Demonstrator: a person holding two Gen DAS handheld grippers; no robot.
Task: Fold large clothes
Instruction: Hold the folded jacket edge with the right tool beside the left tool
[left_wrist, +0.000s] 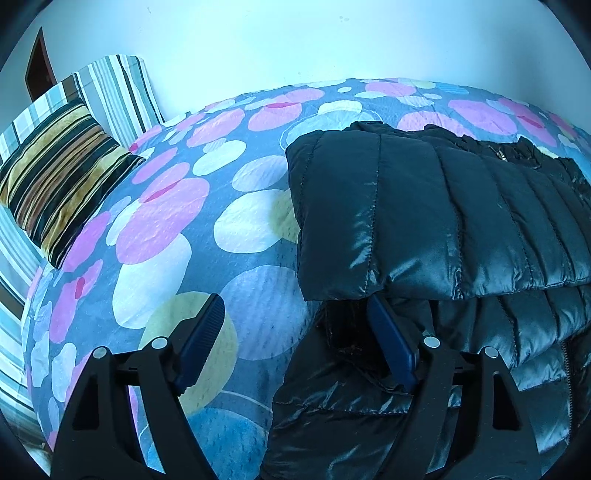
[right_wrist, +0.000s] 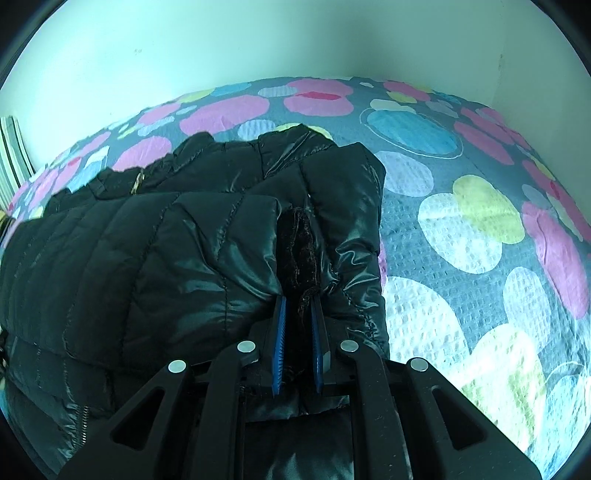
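A black quilted puffer jacket (left_wrist: 443, 206) lies partly folded on a bed with a spotted cover (left_wrist: 177, 229). In the left wrist view my left gripper (left_wrist: 295, 306) is open at the jacket's left edge; its right finger (left_wrist: 391, 343) sits under a folded layer, its left finger (left_wrist: 203, 332) over bare cover. In the right wrist view the jacket (right_wrist: 166, 251) fills the left half. My right gripper (right_wrist: 298, 306) is shut on a dark fold of the jacket (right_wrist: 299, 251) at its right edge.
A striped cushion (left_wrist: 59, 177) and striped pillows (left_wrist: 114, 92) lie at the bed's left end. A pale wall (left_wrist: 295, 40) runs along the far side. Spotted cover (right_wrist: 480, 258) stretches right of the jacket.
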